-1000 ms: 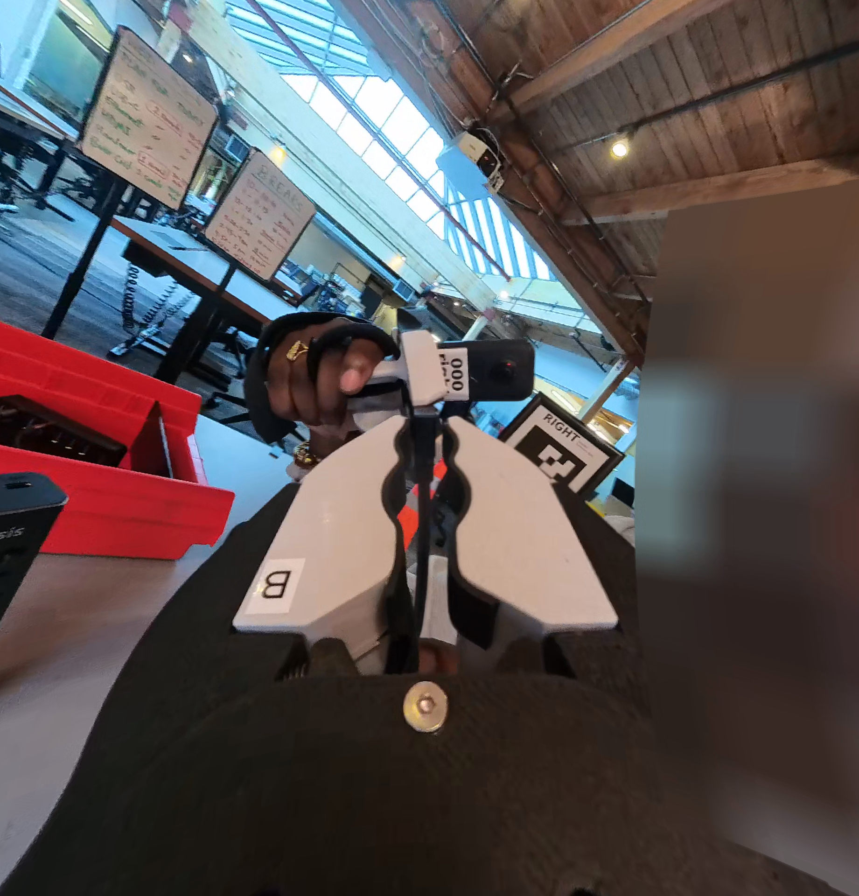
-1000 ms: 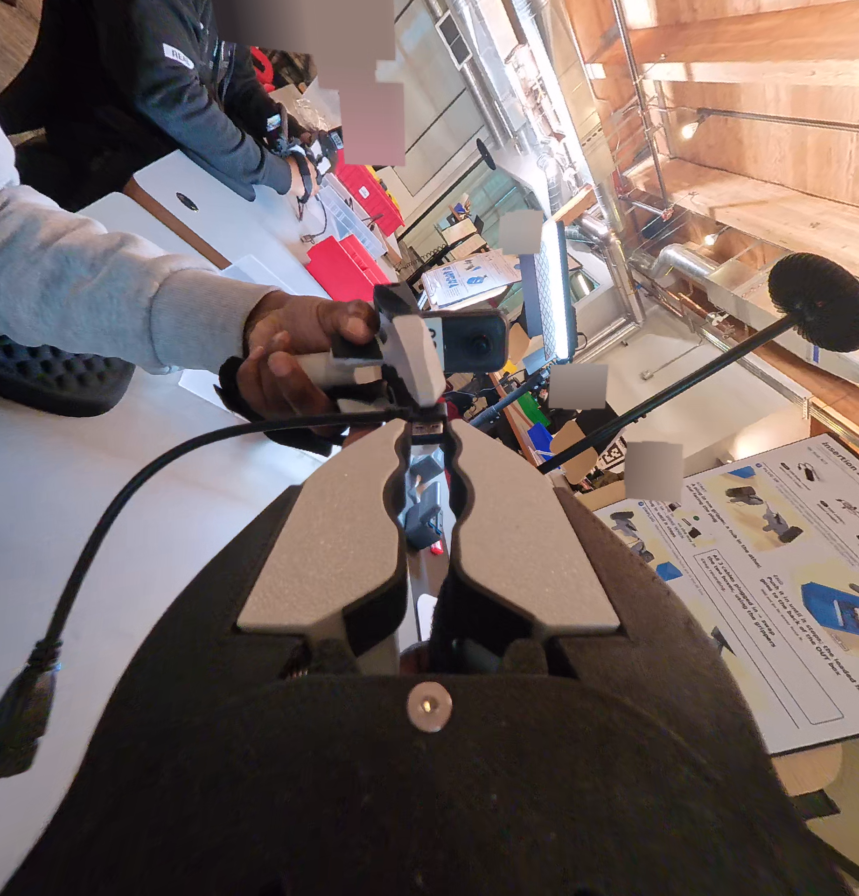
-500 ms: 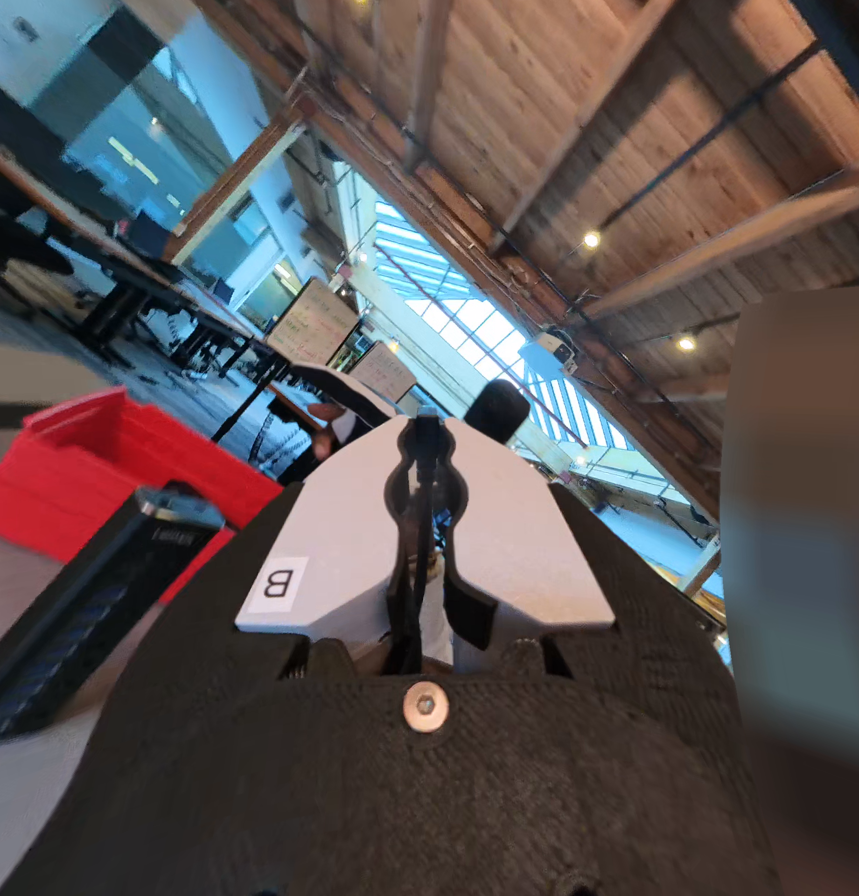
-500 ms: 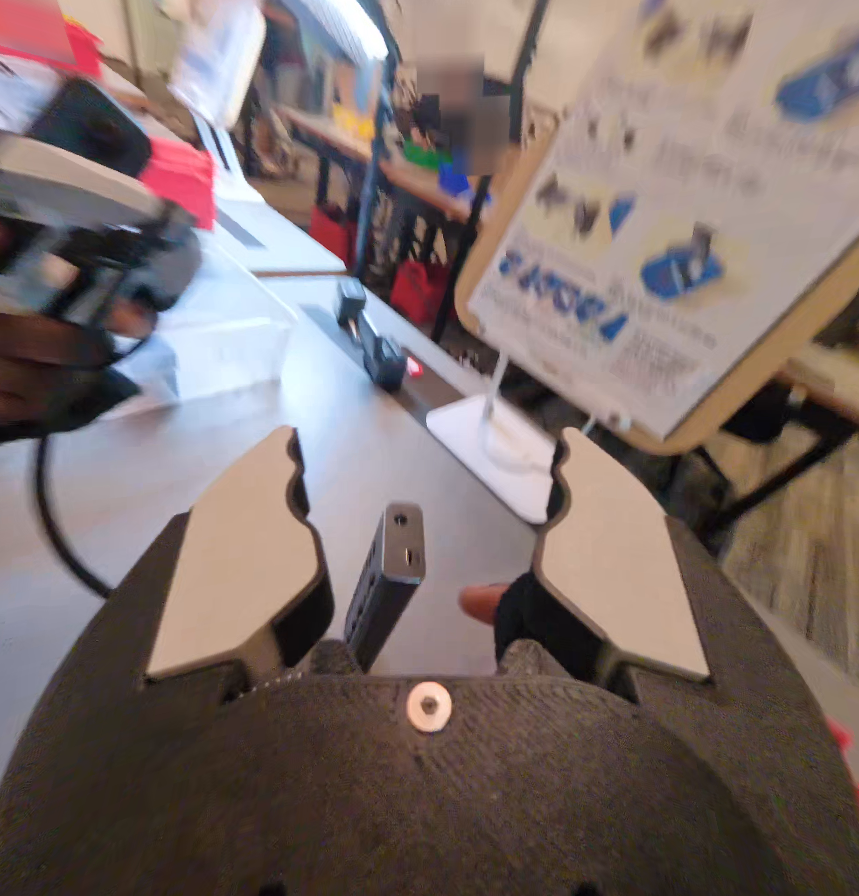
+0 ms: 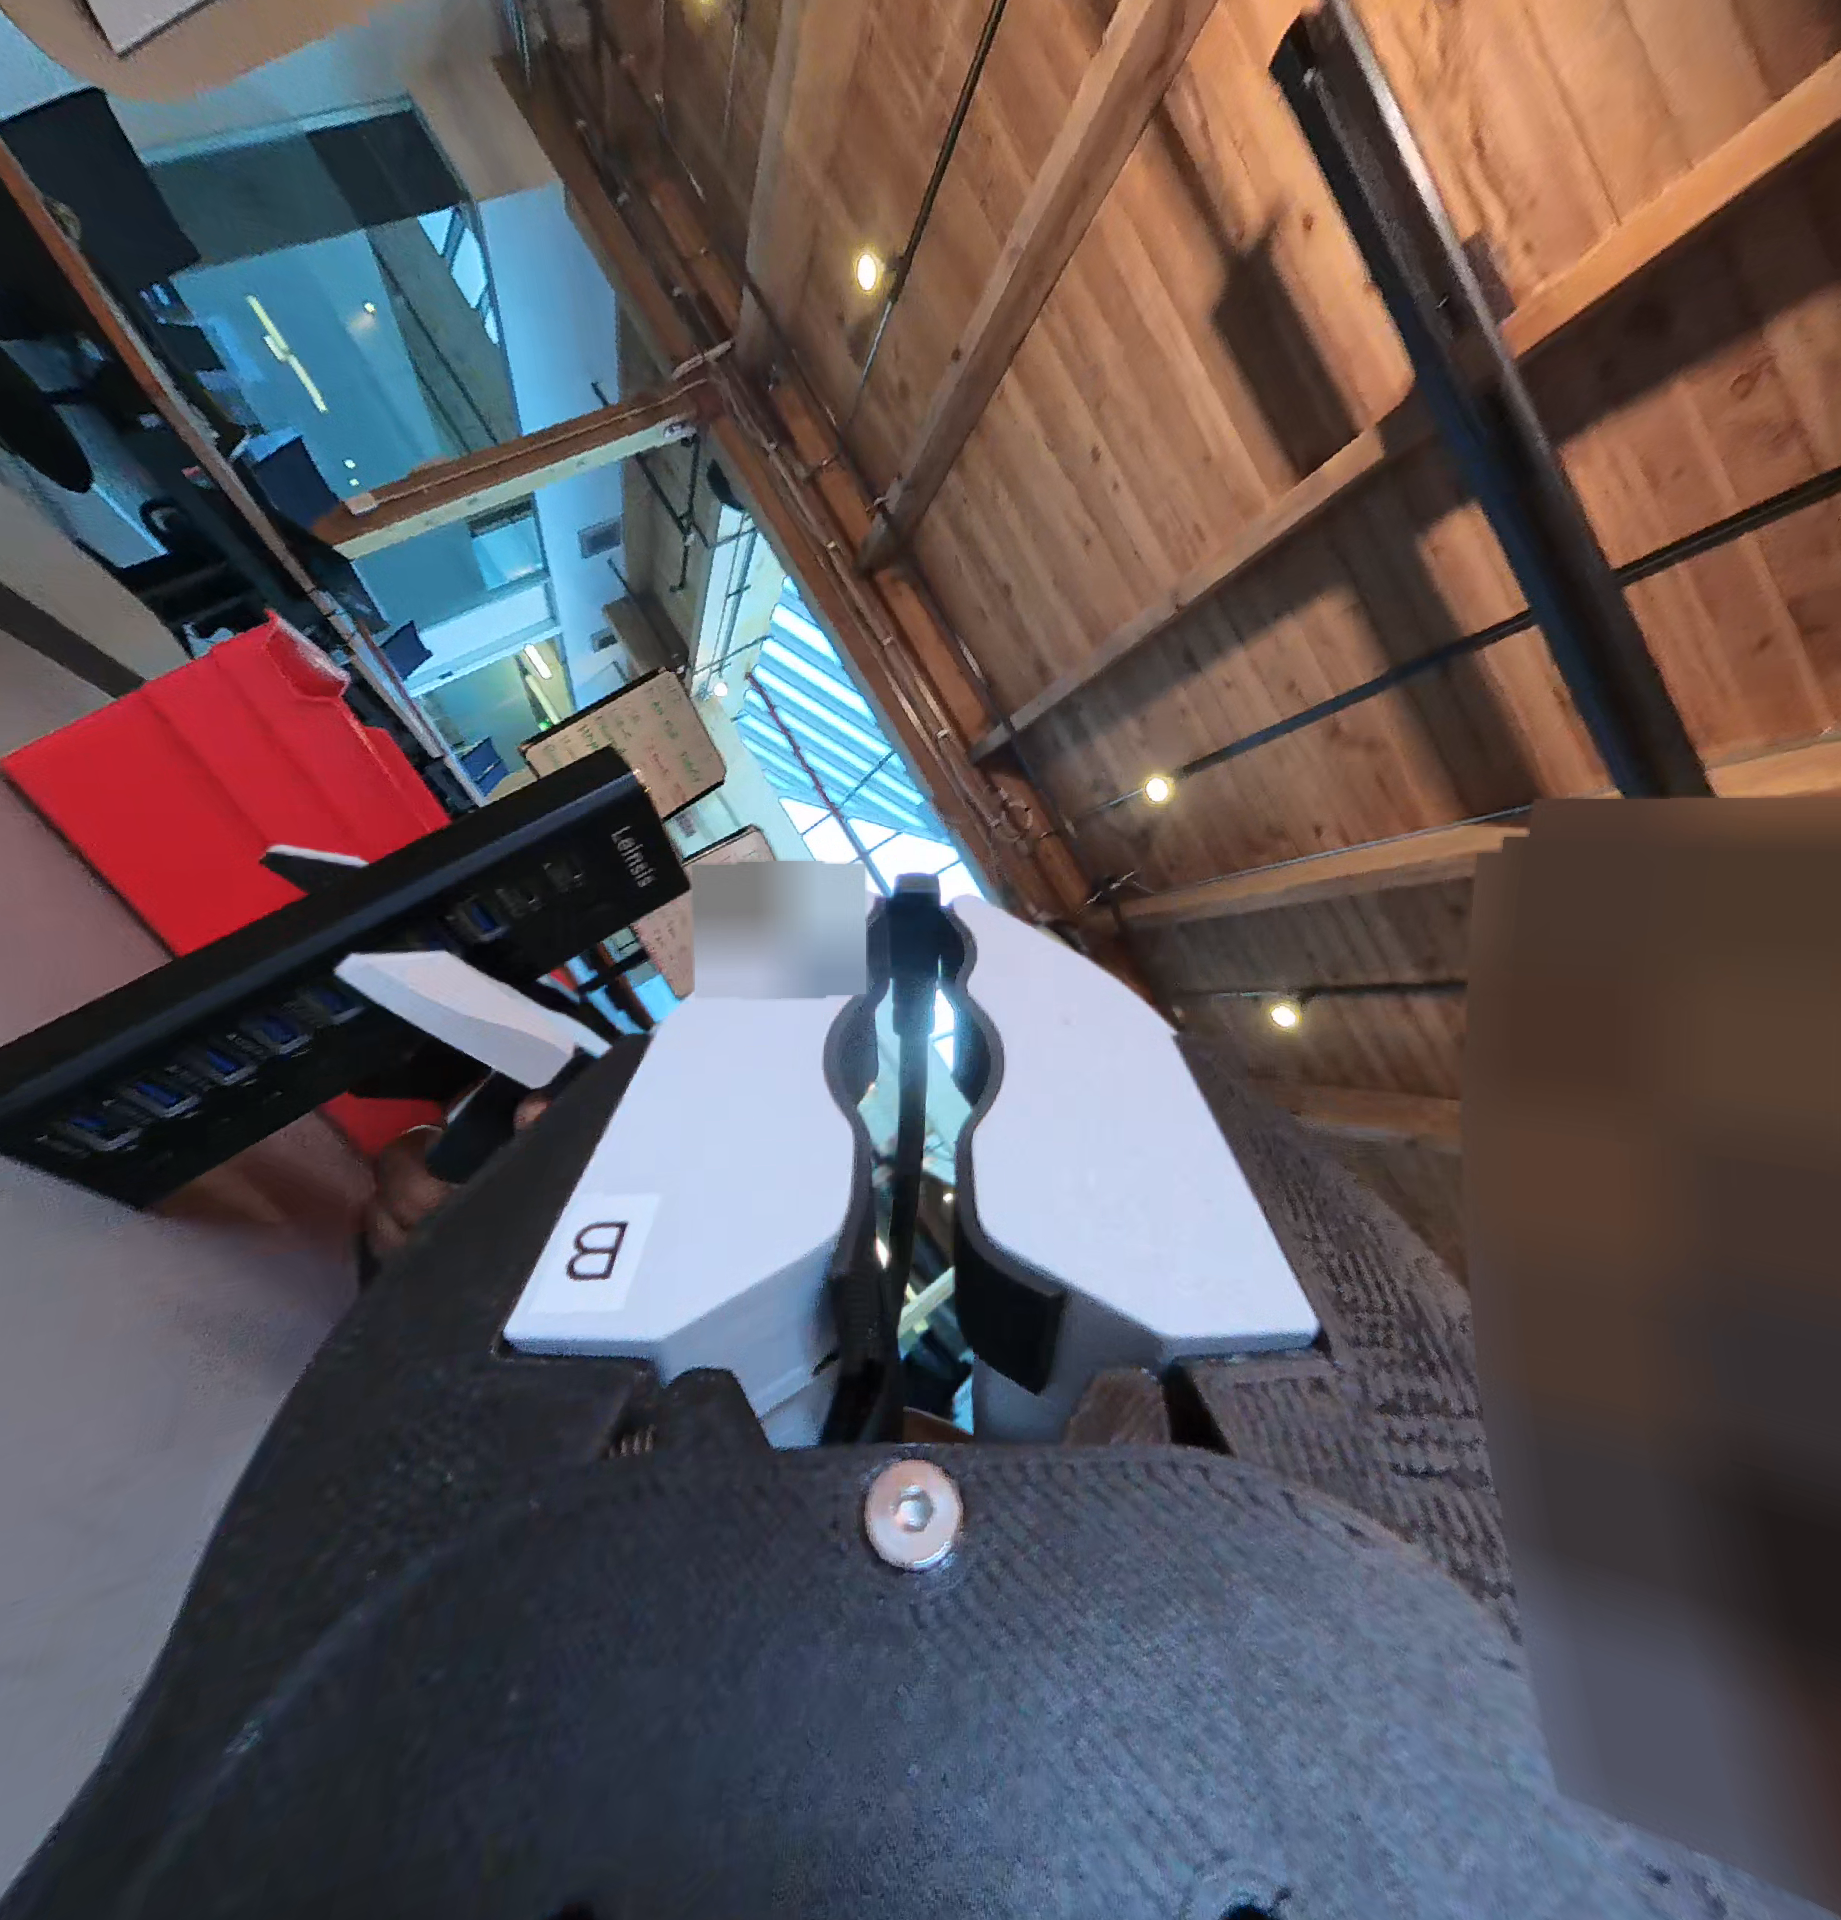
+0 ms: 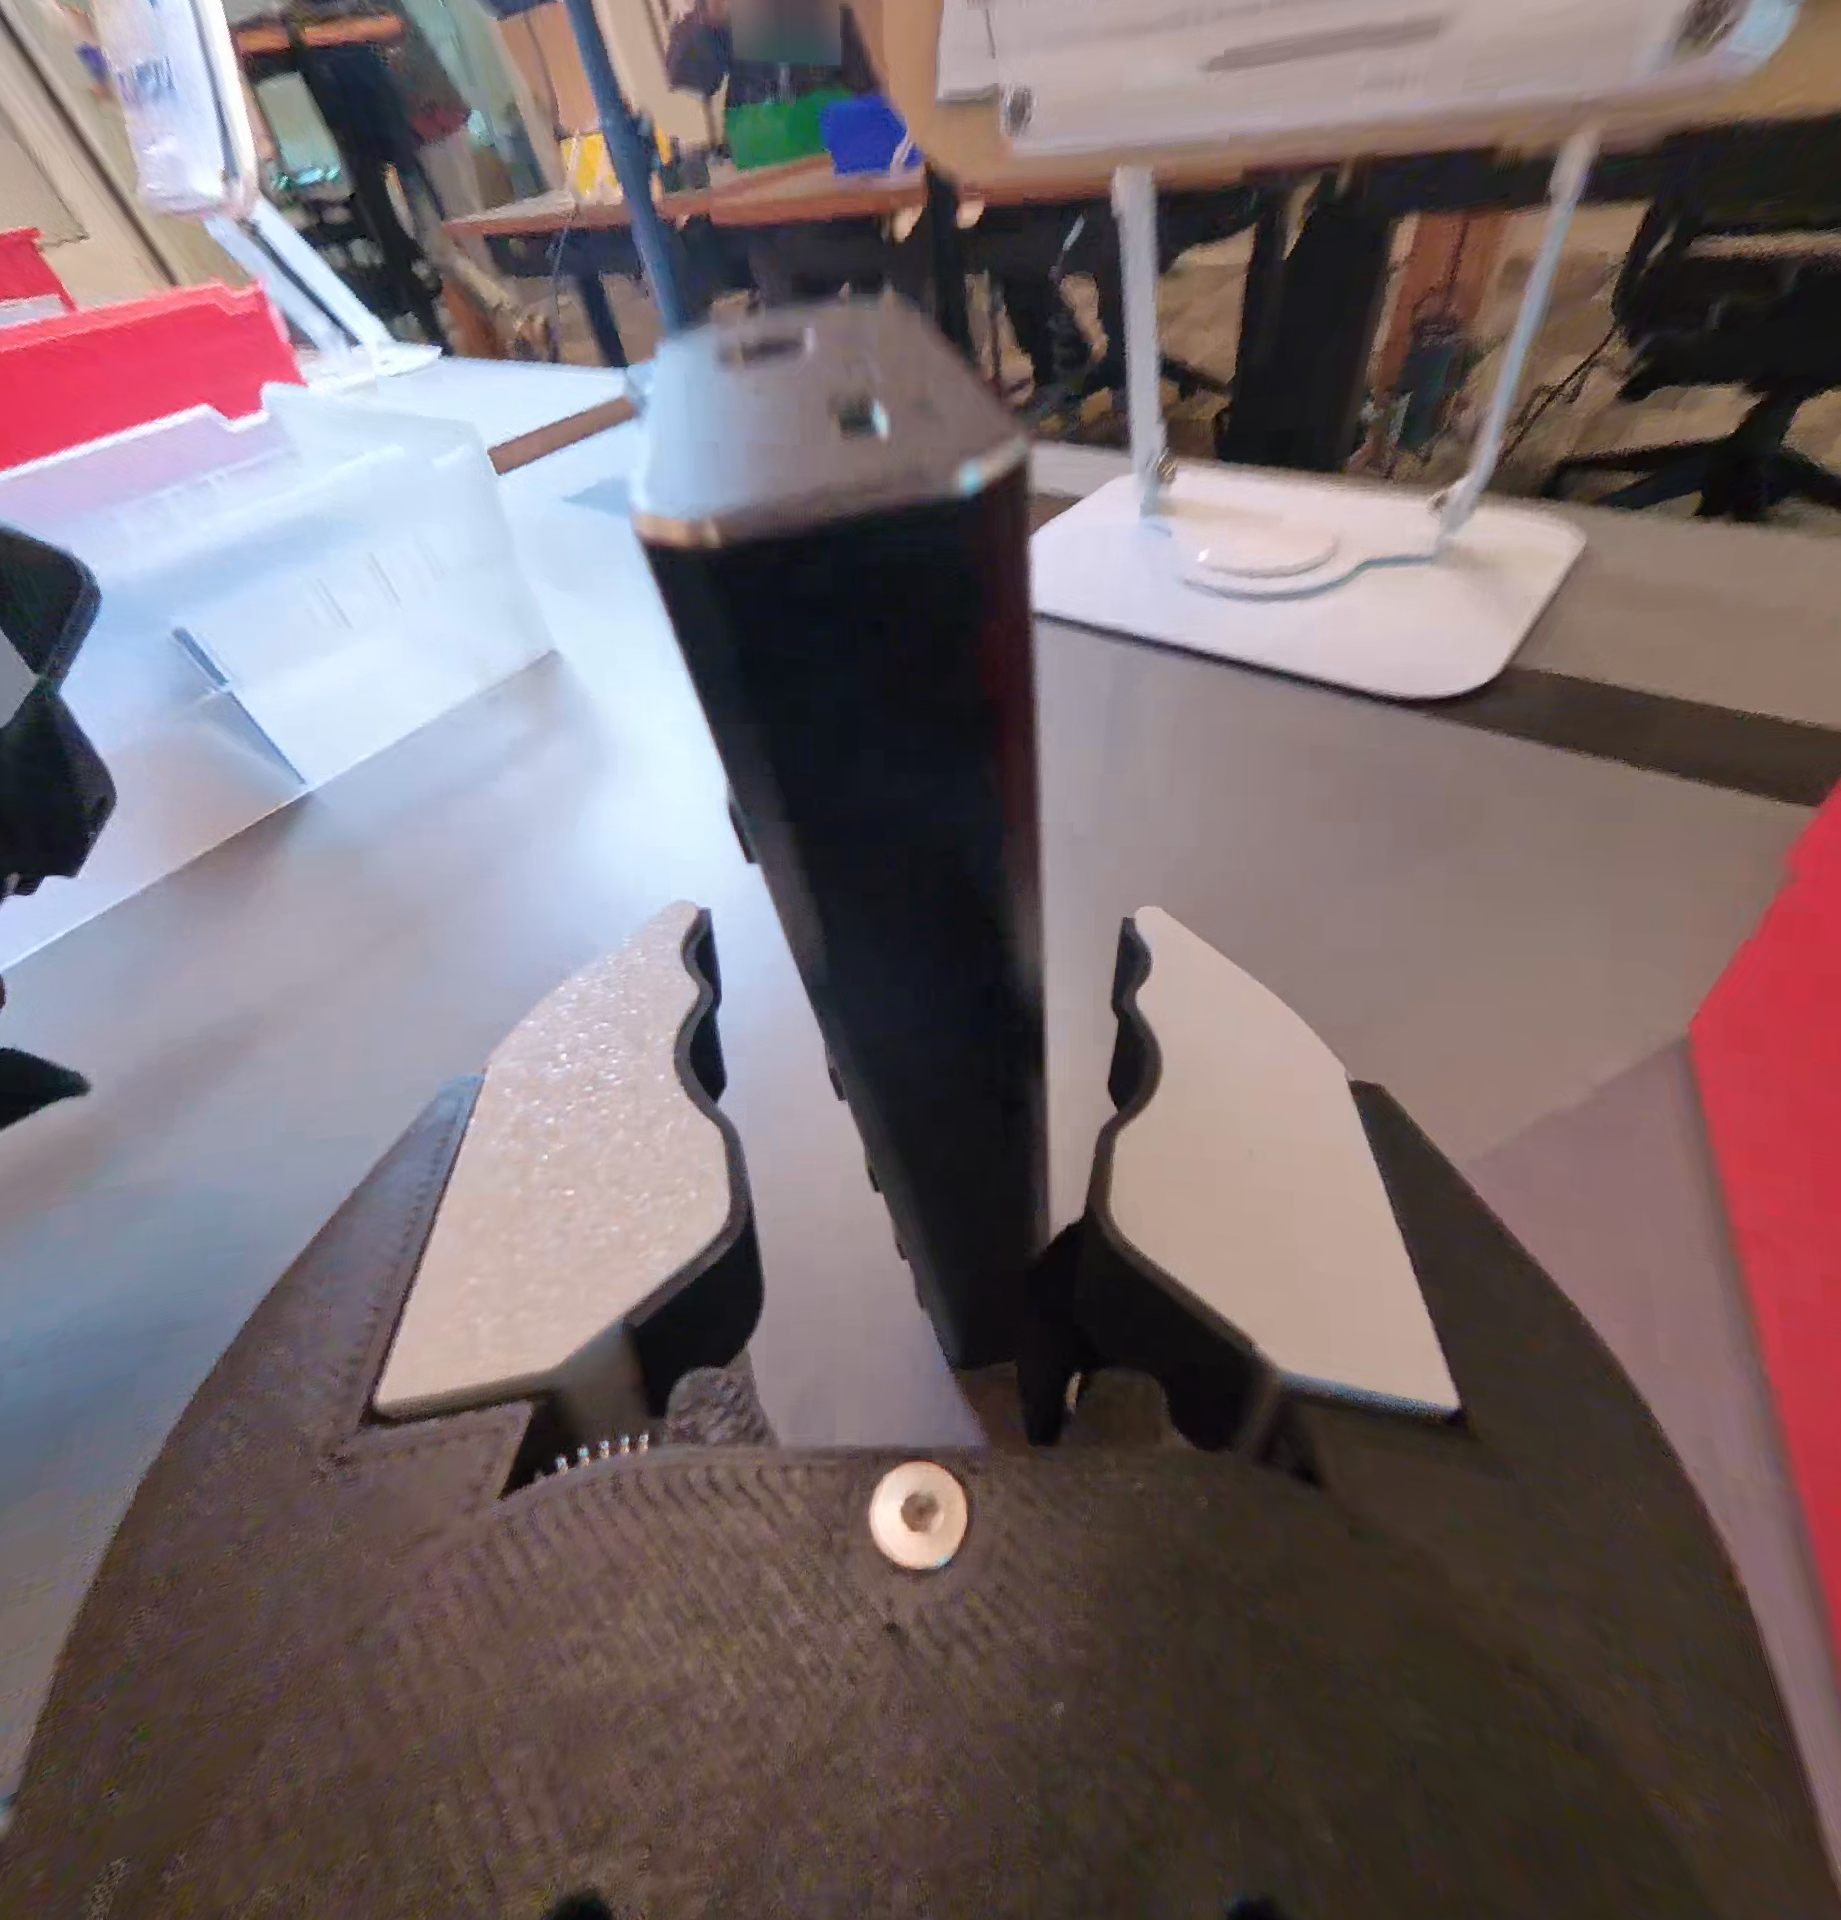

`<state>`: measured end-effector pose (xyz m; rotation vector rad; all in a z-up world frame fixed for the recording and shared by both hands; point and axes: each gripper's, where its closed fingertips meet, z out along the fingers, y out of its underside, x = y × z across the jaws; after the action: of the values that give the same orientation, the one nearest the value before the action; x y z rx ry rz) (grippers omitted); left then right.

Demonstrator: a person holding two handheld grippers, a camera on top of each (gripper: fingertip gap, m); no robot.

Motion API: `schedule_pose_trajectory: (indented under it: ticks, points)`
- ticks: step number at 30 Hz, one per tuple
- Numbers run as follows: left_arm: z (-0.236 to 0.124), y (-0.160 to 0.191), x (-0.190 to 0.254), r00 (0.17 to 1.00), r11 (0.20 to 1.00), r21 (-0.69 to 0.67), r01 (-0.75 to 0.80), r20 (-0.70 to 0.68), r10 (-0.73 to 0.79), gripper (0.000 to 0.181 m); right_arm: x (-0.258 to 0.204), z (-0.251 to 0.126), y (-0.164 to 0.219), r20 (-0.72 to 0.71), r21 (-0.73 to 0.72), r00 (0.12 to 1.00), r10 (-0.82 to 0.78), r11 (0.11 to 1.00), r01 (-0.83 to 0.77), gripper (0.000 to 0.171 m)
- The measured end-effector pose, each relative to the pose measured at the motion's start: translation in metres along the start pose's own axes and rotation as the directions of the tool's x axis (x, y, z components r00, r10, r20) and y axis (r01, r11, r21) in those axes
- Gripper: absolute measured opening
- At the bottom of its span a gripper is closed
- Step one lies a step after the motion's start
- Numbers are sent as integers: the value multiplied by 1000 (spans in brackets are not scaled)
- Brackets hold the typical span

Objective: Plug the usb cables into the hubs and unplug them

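My left gripper (image 5: 911,935) is shut on a thin black USB cable (image 5: 908,1091), which runs up between its fingers and ends just past the tips. It points up toward the ceiling. The long black hub (image 5: 303,997) with blue ports lies tilted to its left, with a white finger (image 5: 448,1008) of the right gripper across it. In the right wrist view my right gripper (image 6: 916,925) straddles the hub (image 6: 885,831), which stands up between the fingers. The jaws are partly apart. The right pad touches the hub and a gap shows on the left side.
A red bin (image 5: 199,779) stands behind the hub, and another red edge (image 6: 1789,1039) is at the right. A clear plastic box (image 6: 272,561) sits at the back left on the grey table (image 6: 1311,883). A white stand base (image 6: 1311,582) is behind the hub.
My right gripper let go of the cable plug, swung down to the table and narrowed its jaws around the hub. My left gripper kept the cable and tilted further up.
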<state>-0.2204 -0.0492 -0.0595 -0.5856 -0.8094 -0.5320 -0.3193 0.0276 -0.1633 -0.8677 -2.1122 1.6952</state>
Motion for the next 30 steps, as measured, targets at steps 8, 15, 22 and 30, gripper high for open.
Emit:
schedule_pose_trajectory:
  ticks: [8,15,22,30]
  points:
    - [0,8,-10,1000,1000,-25,0,21,1,9,8,20,12,-44,-49,997,-61,997,59,46]
    - [0,2,-24,981,990,58,-127,154,116,9,-26,9,-36,30,220,998,54,974,-60,44]
    - [23,13,-22,921,959,62,-278,302,248,8,-42,3,-56,-31,337,999,22,942,-11,44]
    - [43,27,-35,926,971,196,-140,374,58,9,-26,-12,-64,-322,361,938,-128,899,246,45]
